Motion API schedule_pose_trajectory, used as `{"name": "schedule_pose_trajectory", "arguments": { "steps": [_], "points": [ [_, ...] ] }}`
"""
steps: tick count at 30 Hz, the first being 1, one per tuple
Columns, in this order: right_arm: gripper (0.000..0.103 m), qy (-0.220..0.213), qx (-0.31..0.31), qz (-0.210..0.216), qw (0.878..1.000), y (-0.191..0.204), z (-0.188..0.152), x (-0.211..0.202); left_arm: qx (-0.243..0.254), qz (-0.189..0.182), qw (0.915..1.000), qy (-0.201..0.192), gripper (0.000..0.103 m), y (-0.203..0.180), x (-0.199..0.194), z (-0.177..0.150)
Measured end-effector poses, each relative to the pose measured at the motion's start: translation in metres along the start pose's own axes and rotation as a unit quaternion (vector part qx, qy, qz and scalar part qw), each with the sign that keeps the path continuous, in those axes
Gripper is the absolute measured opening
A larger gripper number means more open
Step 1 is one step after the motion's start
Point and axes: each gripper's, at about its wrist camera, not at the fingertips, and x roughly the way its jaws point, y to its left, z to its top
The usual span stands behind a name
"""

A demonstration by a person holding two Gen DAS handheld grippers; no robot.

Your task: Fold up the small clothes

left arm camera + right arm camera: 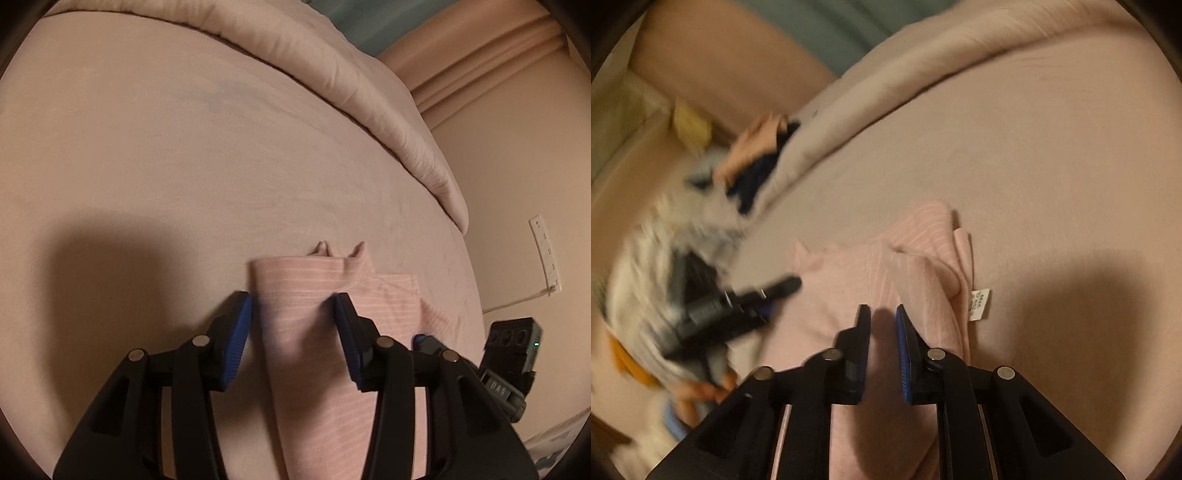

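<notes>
A small pink striped garment [332, 306] lies partly folded on the pink bed sheet [166, 147]. My left gripper [293, 314] is open, its blue pads on either side of the garment's folded left part, just above it. In the right wrist view the same garment [886, 273] lies bunched, with a white care label [979, 303] at its right edge. My right gripper [883, 314] hovers over the garment with its jaws narrowly apart and nothing visibly pinched between them. The left gripper [738, 306] shows blurred at the garment's left side.
A rolled pink duvet [351, 92] runs along the far side of the bed. A pile of mixed clothes [701, 206] lies blurred at the left in the right wrist view. A wall socket [545, 251] with a cable is beyond the bed's right edge.
</notes>
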Motion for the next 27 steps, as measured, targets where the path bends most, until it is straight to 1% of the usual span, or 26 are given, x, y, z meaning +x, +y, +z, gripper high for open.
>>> {"name": "schedule_pose_trajectory", "arguments": {
  "steps": [2,3,4,5,8,9,10,11,13,16,18,21,24,27],
  "points": [
    [0.014,-0.012,0.037,0.027,0.999,-0.008,-0.005,-0.012,-0.007,-0.005,1.0000,-0.002,0.048,0.005,-0.014,-0.006],
    [0.016,-0.017,0.039,0.027,0.999,-0.008,-0.008,-0.017,-0.009,-0.008,0.9999,0.000,0.050,0.006,-0.019,-0.009],
    [0.023,-0.022,0.040,0.027,0.999,-0.007,-0.012,-0.026,-0.012,-0.016,0.9998,0.003,0.051,0.008,-0.027,-0.015],
    [0.033,-0.025,0.042,0.028,0.998,-0.007,-0.014,-0.030,-0.014,-0.025,0.9996,0.007,0.052,0.009,-0.032,-0.020],
    [0.050,-0.033,0.058,0.043,0.997,-0.010,-0.022,-0.048,-0.024,-0.054,0.9980,0.022,0.055,0.012,-0.046,-0.041],
    [0.054,-0.032,0.064,0.041,0.997,-0.012,-0.024,-0.052,-0.026,-0.065,0.9972,0.027,0.056,0.012,-0.048,-0.047],
    [0.062,-0.029,0.068,0.032,0.997,-0.013,-0.026,-0.054,-0.029,-0.077,0.9961,0.034,0.056,0.012,-0.052,-0.056],
    [0.064,-0.024,0.071,0.024,0.997,-0.015,-0.029,-0.058,-0.029,-0.082,0.9955,0.039,0.056,0.012,-0.054,-0.062],
    [0.064,-0.013,0.077,0.023,0.997,-0.022,-0.035,-0.062,-0.030,-0.097,0.9935,0.052,0.056,0.011,-0.055,-0.074],
    [0.064,0.015,0.089,0.022,0.996,-0.028,-0.038,-0.055,-0.036,-0.107,0.9911,0.071,0.056,0.010,-0.051,-0.087],
    [0.064,0.025,0.088,0.022,0.996,-0.029,-0.040,-0.053,-0.036,-0.104,0.9911,0.074,0.056,0.008,-0.046,-0.089],
    [0.064,0.043,0.077,0.020,0.996,-0.025,-0.039,-0.047,-0.039,-0.112,0.9898,0.078,0.056,0.002,-0.040,-0.088],
    [0.064,0.064,0.051,0.010,0.997,-0.015,-0.035,-0.033,-0.024,-0.111,0.9896,0.088,0.056,-0.007,-0.034,-0.089],
    [0.063,0.070,0.041,0.007,0.997,-0.012,-0.028,-0.019,-0.016,-0.107,0.9900,0.090,0.056,-0.014,-0.027,-0.086]
  ]
}}
